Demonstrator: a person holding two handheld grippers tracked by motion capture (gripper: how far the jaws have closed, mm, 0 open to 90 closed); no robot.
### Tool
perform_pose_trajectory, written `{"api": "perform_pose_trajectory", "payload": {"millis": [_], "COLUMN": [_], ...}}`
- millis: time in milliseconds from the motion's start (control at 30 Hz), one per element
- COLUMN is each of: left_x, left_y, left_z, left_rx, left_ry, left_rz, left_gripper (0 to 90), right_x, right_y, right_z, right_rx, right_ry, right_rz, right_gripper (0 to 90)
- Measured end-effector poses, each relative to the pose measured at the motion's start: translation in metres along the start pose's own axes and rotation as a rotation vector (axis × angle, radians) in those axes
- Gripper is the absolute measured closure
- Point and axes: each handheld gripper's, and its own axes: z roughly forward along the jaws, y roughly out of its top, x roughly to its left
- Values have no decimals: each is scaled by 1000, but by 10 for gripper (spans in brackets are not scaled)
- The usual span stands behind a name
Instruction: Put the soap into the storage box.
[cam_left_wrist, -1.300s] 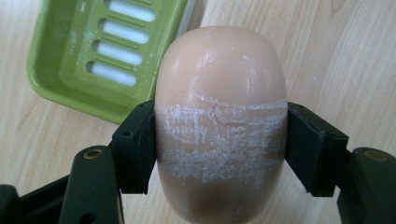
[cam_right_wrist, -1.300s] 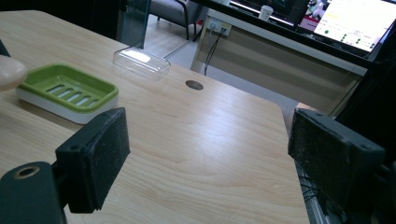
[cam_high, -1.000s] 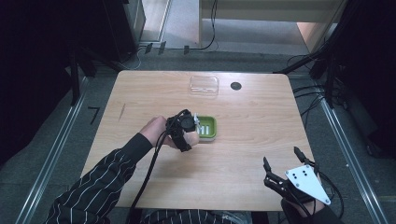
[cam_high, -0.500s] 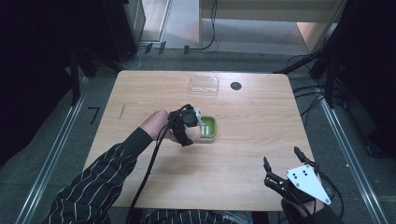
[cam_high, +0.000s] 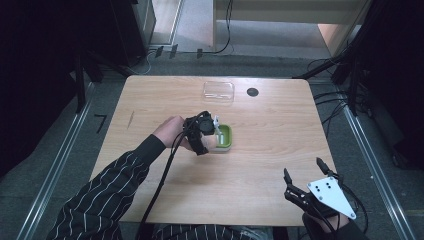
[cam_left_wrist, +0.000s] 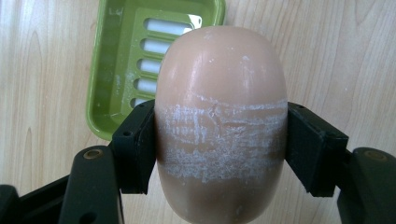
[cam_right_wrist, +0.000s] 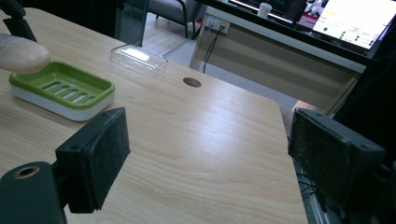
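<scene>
A peach-coloured oval soap bar, scuffed white across its middle, sits clamped between the black jaws of my left gripper. It hangs just above the near left edge of the green soap dish, which has a slotted floor and a white base. In the high view the left gripper is at the table's centre, against the dish. From the right gripper view the soap pokes over the dish. My right gripper stands open and empty near the front right corner.
A clear plastic lid lies at the back of the wooden table, with a dark round hole to its right. A cable trails from the left gripper along the striped sleeve. Metal rails flank the table.
The left gripper with the soap has shifted slightly right and back toward the dish. The right gripper has stayed put.
</scene>
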Motion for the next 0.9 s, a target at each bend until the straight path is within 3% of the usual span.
{"api": "perform_pose_trajectory", "payload": {"millis": [467,900], "left_x": [9,15], "left_y": [3,6], "left_z": [-3,6], "left_rx": [-13,-3], "left_ry": [17,8], "left_rz": [19,36], "left_gripper": [337,337], "right_x": [2,0], "right_y": [1,-1], "right_z": [-5,-8], "right_rx": [4,7], "right_ry": [-12,-24], "right_rz": [-5,-6], "right_gripper": [134,134]}}
